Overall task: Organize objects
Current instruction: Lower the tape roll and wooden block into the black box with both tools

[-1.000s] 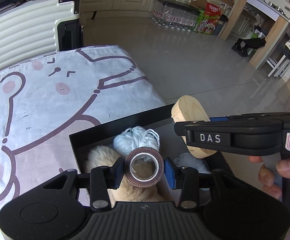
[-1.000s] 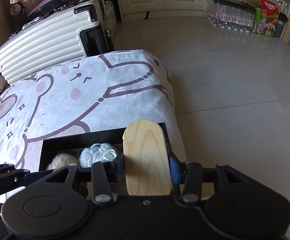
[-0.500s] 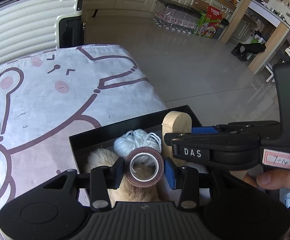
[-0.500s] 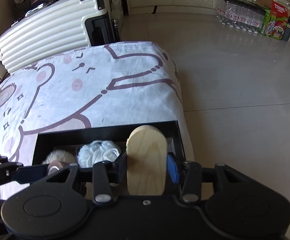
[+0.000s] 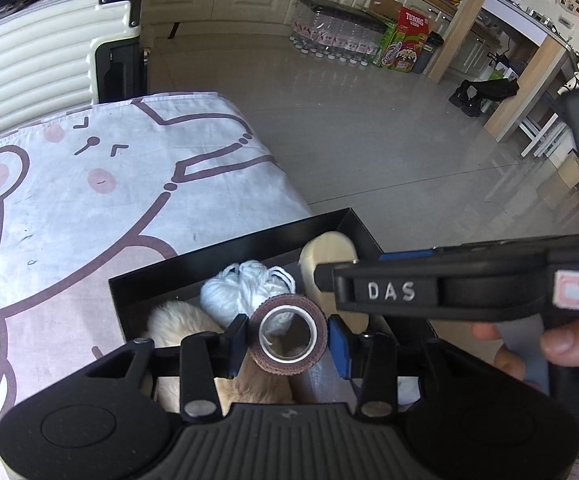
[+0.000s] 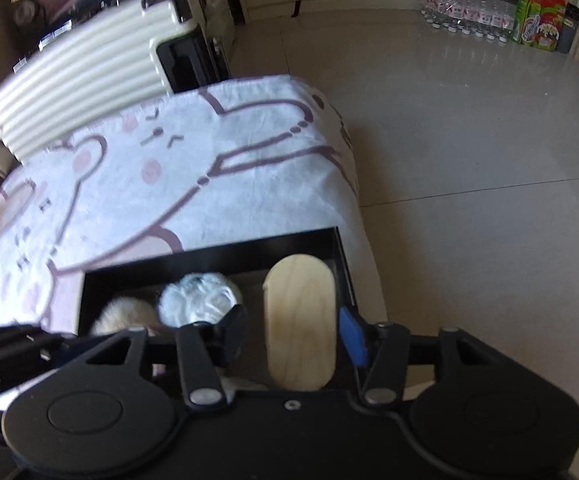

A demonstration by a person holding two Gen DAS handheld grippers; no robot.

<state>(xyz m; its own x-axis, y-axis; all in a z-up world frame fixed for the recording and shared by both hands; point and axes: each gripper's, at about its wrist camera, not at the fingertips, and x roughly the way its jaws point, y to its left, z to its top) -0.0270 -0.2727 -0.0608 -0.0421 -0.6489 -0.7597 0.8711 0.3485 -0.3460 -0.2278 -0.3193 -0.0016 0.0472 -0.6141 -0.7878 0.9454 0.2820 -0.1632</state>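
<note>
A black box point(image 5: 225, 246) sits on the bear-print cloth near the table's right edge. It holds a white yarn ball point(image 5: 245, 288) and a cream furry item point(image 5: 177, 324). My left gripper point(image 5: 288, 334) is shut on a brown tape roll point(image 5: 317, 324), held over the box. My right gripper point(image 6: 293, 330) has its jaws spread around a pale wooden oval piece point(image 6: 299, 320), with a gap on the left side; the piece stands in the box's right end point(image 6: 339, 248). The wooden piece point(image 5: 329, 246) also shows in the left wrist view behind the right gripper's body.
A cream ribbed suitcase point(image 5: 41, 60) stands behind the table. The table's right edge drops to a tiled floor point(image 5: 369, 140). Packs of water bottles point(image 5: 329, 36) and a Tuborg carton point(image 5: 405, 36) stand by the far cabinets.
The right gripper lowered the wooden piece into the box's right end and its jaws opened off it. The left gripper kept the tape roll over the box.
</note>
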